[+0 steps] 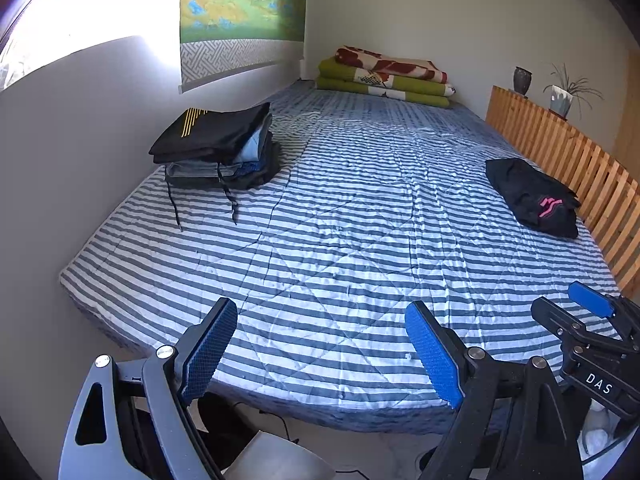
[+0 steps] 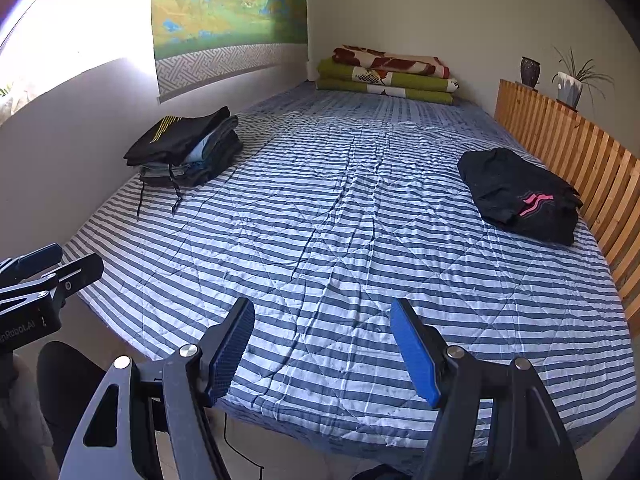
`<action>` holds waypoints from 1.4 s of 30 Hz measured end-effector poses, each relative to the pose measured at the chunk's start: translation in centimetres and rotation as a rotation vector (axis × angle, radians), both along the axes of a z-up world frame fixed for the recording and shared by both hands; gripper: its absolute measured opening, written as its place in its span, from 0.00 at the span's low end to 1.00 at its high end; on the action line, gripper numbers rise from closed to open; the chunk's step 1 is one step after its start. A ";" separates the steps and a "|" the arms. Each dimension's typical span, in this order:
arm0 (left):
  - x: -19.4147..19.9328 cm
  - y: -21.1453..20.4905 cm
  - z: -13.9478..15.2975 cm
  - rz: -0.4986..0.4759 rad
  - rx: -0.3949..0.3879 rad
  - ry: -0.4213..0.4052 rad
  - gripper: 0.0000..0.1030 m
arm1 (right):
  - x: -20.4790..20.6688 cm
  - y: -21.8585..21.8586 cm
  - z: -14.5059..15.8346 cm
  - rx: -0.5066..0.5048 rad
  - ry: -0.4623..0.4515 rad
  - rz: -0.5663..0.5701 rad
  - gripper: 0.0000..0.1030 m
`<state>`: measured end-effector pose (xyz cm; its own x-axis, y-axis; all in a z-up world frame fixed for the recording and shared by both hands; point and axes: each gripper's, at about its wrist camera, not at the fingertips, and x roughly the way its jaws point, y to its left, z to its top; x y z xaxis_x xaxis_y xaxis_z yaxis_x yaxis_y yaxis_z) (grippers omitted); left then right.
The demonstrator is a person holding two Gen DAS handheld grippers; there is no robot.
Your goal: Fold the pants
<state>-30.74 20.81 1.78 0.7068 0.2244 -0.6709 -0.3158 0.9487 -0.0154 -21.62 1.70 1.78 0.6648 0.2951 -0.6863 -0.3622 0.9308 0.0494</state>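
A black pair of pants with a pink mark lies loosely bunched on the right side of the striped bed, close to the wooden slat rail. A stack of folded clothes with a black garment on top sits at the left near the wall, drawstrings trailing toward me. My left gripper is open over the bed's near edge, holding nothing. My right gripper is open too, also at the near edge. Each gripper shows in the other's view: right gripper, left gripper.
Folded green and red blankets lie at the bed's far end. A wooden slat rail runs along the right, with a vase and a potted plant on it. The wall borders the left.
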 end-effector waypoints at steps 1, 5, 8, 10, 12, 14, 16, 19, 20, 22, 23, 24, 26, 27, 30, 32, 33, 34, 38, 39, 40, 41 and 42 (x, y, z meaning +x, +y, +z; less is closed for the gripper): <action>0.0 -0.1 0.0 0.000 0.001 0.001 0.86 | 0.1 0.0 0.0 0.002 0.004 -0.001 0.65; 0.1 -0.1 0.0 -0.004 0.004 0.003 0.86 | 0.2 -0.1 -0.2 0.010 0.019 -0.006 0.65; 0.1 -0.1 0.0 -0.004 0.002 0.001 0.86 | 0.2 0.1 -0.3 0.011 0.020 -0.006 0.65; 0.1 -0.1 0.0 -0.004 0.005 0.002 0.86 | 0.1 0.1 -0.3 0.007 0.018 -0.004 0.65; 0.1 0.0 -0.1 -0.004 0.002 0.002 0.86 | 0.1 0.2 -0.4 0.004 0.018 -0.002 0.65; 0.2 0.0 -0.1 -0.006 0.002 0.004 0.86 | 0.2 0.3 -0.5 0.005 0.022 0.001 0.65; 0.1 -0.1 -0.2 -0.007 0.002 0.006 0.86 | 0.2 0.3 -0.5 0.005 0.024 0.001 0.65; 0.1 -0.1 -0.3 -0.006 0.001 0.006 0.86 | 0.1 0.4 -0.6 0.006 0.028 -0.001 0.65; 0.1 -0.1 -0.3 -0.006 0.001 0.006 0.86 | 0.1 0.4 -0.6 0.007 0.028 -0.001 0.65; 0.1 -0.1 -0.3 -0.005 0.001 0.006 0.86 | 0.1 0.4 -0.6 0.009 0.029 -0.002 0.65; 0.1 -0.1 -0.3 -0.005 0.001 0.006 0.86 | 0.1 0.4 -0.6 0.009 0.030 -0.002 0.65; 0.1 -0.1 -0.3 -0.006 0.000 0.006 0.86 | 0.1 0.4 -0.6 0.009 0.030 -0.002 0.65; 0.1 -0.1 -0.3 -0.007 0.000 0.008 0.86 | 0.1 0.4 -0.6 0.009 0.030 -0.003 0.65; 0.2 -0.1 -0.3 -0.007 0.000 0.009 0.86 | 0.1 0.4 -0.6 0.010 0.031 -0.002 0.65; 0.2 -0.2 -0.3 -0.008 0.000 0.010 0.86 | 0.1 0.4 -0.7 0.011 0.034 -0.003 0.65; 0.2 -0.2 -0.4 -0.008 0.000 0.010 0.86 | 0.1 0.4 -0.8 0.011 0.034 -0.003 0.65; 0.2 -0.2 -0.4 -0.009 0.000 0.010 0.86 | 0.1 0.4 -0.8 0.011 0.035 -0.003 0.65; 0.2 -0.2 -0.4 -0.009 0.000 0.010 0.86 | 0.0 0.4 -0.8 0.011 0.035 -0.003 0.65; 0.2 -0.2 -0.4 -0.009 -0.001 0.011 0.86 | 0.0 0.4 -0.9 0.011 0.038 -0.004 0.65; 0.2 -0.2 -0.4 -0.009 -0.001 0.011 0.86 | 0.0 0.4 -0.9 0.010 0.038 -0.003 0.65; 0.2 -0.2 -0.4 -0.009 -0.001 0.011 0.86 | 0.0 0.5 -0.9 0.009 0.039 -0.004 0.65; 0.2 -0.2 -0.4 -0.008 -0.002 0.010 0.86 | 0.0 0.5 -1.0 0.008 0.040 -0.003 0.65; 0.2 -0.2 -0.4 -0.008 -0.004 0.011 0.86 | 0.0 0.5 -1.0 0.008 0.041 -0.004 0.65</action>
<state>-30.52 20.63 1.36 0.7012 0.2159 -0.6795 -0.3080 0.9513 -0.0155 -21.59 2.22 0.75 0.6369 0.2982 -0.7110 -0.3564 0.9316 0.0715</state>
